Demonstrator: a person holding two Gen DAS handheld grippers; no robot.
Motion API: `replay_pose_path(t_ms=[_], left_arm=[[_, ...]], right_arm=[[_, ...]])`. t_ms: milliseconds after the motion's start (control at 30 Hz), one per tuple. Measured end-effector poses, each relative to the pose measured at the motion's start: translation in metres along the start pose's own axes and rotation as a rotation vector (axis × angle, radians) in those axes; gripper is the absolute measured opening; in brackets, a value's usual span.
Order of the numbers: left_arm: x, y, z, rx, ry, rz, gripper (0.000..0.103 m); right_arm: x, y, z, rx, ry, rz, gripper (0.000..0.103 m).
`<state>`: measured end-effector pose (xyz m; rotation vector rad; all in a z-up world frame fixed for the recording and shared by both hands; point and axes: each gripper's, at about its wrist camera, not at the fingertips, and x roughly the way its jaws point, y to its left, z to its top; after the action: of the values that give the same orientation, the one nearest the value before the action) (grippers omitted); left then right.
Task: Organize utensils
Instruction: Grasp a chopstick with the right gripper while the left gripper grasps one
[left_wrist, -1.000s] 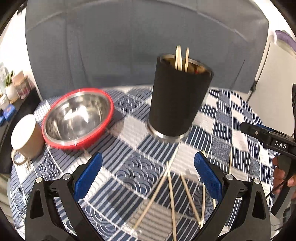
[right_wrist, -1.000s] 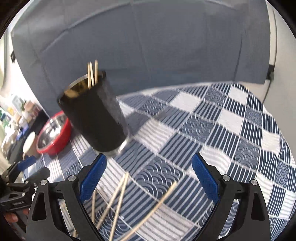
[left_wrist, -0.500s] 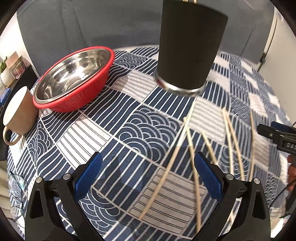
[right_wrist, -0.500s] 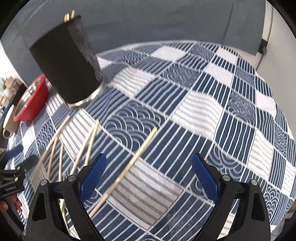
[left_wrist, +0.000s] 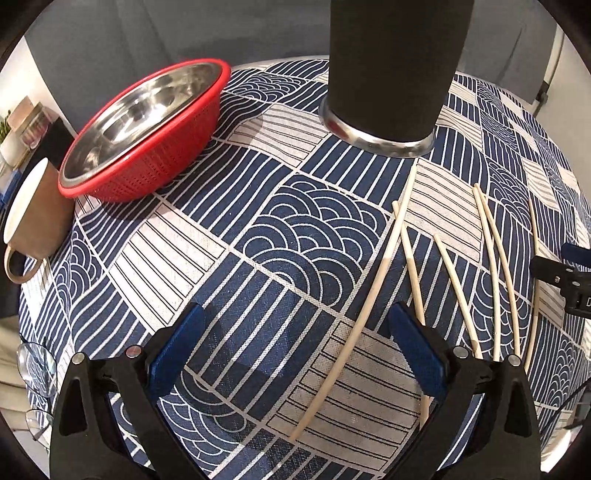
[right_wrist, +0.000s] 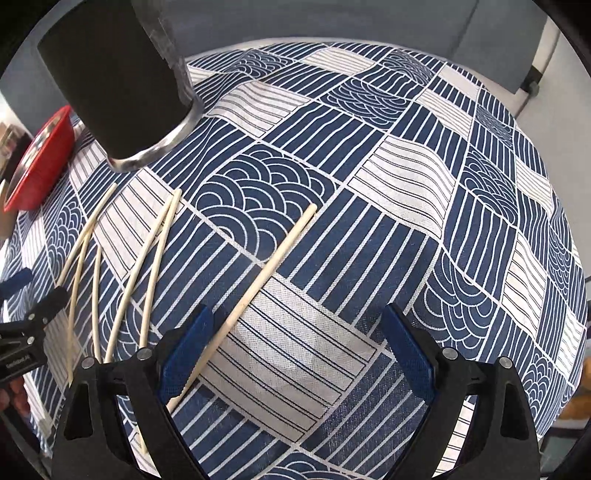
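Both views are evenly and brightly lit, and the patterned cloth on the surface is rendered sharp at the centre. Strong fisheye curvature is seen: the cloth bulges like a dome, and black vignetting fills the corners. Soft shadows are cast below the fingers and beside the red bowl, whose steel lining carries dull reflections. The black cup is slightly smeared in the right wrist view's upper left.

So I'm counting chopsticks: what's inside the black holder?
Can't tell. The black holder is cut off at the top in both views, hiding its opening and contents. Only loose chopsticks on the tablecloth show.
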<state>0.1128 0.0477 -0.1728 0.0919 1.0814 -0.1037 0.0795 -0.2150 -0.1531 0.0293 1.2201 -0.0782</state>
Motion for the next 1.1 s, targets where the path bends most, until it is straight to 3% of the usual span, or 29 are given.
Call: replay_pose_path(t_ms=[67, 100, 167, 233, 400, 467, 600, 900, 1100], left_arm=[[-0.003, -0.002, 0.000, 0.005, -0.005, -0.027, 0.084], [-0.007, -0.004, -0.001, 0.018, -0.011, -0.033, 0.079], [-0.011, -0.013, -0.001, 0.053, -0.018, -0.056, 0.057], [-0.014, -0.019, -0.001, 0.073, -0.015, -0.070, 0.044], [-0.013, -0.018, 0.002, 0.075, 0.002, -0.092, 0.029], [-0.016, -0.015, 0.000, 0.072, 0.007, -0.098, 0.016], [-0.018, -0.005, -0.006, 0.048, 0.026, -0.137, 0.005], [-0.024, 0.012, -0.016, -0.075, 0.058, -0.213, 0.005], [-0.044, 0.014, -0.009, -0.105, -0.005, -0.212, 0.005]], right_arm=[[-0.003, 0.004, 0.001, -0.022, -0.011, 0.009, 0.064], [-0.005, 0.007, 0.002, -0.044, -0.018, 0.017, 0.059], [-0.007, 0.014, 0.002, -0.081, -0.020, 0.034, 0.042], [-0.008, 0.017, 0.002, -0.100, -0.019, 0.041, 0.033], [-0.010, 0.012, 0.001, -0.119, -0.010, 0.041, 0.013], [-0.010, 0.004, 0.001, -0.117, -0.004, 0.034, 0.005], [-0.008, -0.007, 0.003, -0.096, 0.013, 0.049, 0.004], [-0.008, -0.034, 0.009, 0.011, 0.062, 0.126, 0.004], [-0.016, -0.052, 0.014, 0.074, 0.042, 0.144, 0.004]])
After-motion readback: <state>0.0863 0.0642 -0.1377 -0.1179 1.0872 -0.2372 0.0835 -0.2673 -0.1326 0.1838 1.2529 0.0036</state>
